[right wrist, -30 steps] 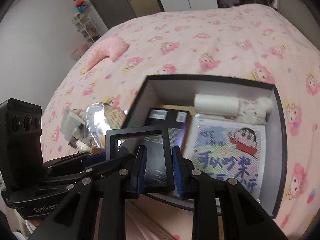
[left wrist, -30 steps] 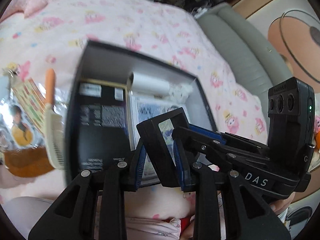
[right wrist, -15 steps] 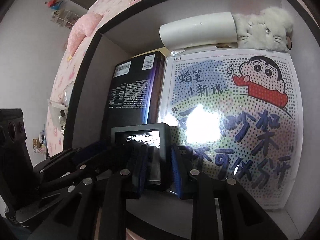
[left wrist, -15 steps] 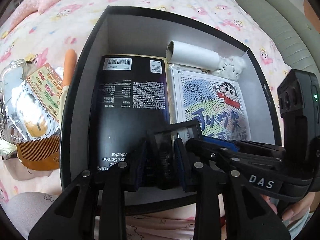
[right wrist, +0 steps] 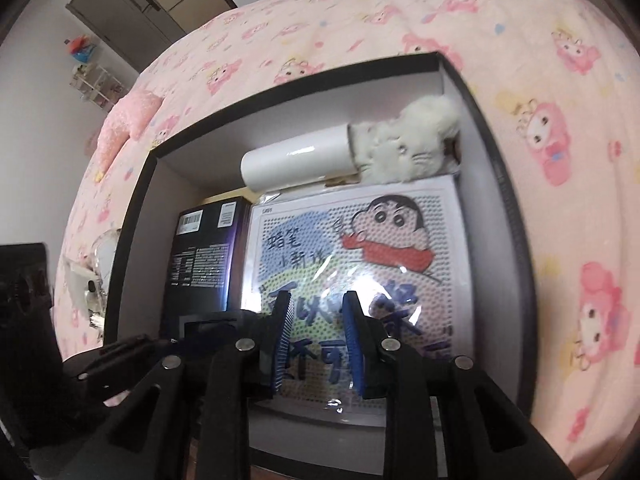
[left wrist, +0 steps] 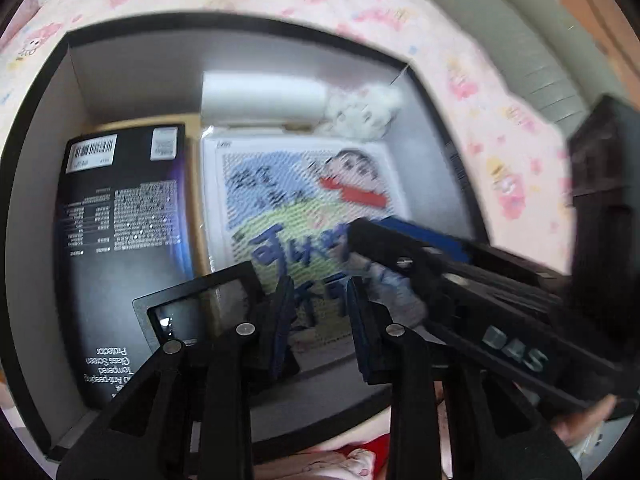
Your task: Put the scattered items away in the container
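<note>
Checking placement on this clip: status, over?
Left hand-held gripper closing, empty. Right hand-held gripper opening, empty. Frame in box, beside both. Nothing blocking.

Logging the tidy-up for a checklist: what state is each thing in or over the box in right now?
box: open, lidless.
white tube: lying on its side.
plush: lying at the tube's end.
cartoon board: flat, face up.
black package: flat, barcode side up.
small frame: in box, gripped by neither.
left gripper: open, empty.
right gripper: open, empty.
</note>
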`<action>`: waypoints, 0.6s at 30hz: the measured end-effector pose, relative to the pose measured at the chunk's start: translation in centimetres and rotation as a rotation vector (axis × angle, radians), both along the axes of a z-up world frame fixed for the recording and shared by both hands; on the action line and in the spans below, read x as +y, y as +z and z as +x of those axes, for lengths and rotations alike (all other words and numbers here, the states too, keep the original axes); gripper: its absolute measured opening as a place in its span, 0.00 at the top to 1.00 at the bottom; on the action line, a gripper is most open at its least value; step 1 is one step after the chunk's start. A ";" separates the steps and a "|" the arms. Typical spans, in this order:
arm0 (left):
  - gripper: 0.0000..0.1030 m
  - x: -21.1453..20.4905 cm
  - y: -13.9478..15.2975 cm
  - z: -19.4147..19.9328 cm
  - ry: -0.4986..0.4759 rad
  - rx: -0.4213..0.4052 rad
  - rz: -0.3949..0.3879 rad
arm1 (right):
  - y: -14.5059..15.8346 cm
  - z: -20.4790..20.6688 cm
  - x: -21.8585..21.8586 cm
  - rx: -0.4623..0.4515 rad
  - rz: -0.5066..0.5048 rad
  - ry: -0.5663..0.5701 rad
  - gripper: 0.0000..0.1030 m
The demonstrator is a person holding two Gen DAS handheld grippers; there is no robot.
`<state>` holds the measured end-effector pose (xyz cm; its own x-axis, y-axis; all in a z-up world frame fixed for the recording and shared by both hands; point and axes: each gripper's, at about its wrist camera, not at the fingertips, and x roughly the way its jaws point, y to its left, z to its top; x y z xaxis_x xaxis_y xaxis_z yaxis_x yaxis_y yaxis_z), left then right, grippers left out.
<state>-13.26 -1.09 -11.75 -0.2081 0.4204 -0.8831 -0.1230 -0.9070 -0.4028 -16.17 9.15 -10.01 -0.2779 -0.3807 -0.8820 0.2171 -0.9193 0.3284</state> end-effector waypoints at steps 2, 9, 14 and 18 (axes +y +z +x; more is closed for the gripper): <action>0.75 -0.1 -0.1 0.2 0.023 -0.010 -0.087 | -0.2 -0.2 -0.1 0.005 0.032 0.018 0.74; 0.74 -4.7 0.4 1.7 0.134 -0.015 -0.099 | -1.4 -0.1 -1.0 -0.053 0.011 0.090 0.74; 0.73 -6.9 1.6 0.9 0.193 0.028 0.013 | -1.9 0.1 -2.6 -0.041 0.034 0.121 0.74; 0.72 -7.1 0.8 0.2 0.165 -0.042 0.013 | -2.3 0.2 -3.3 -0.040 0.041 0.134 0.74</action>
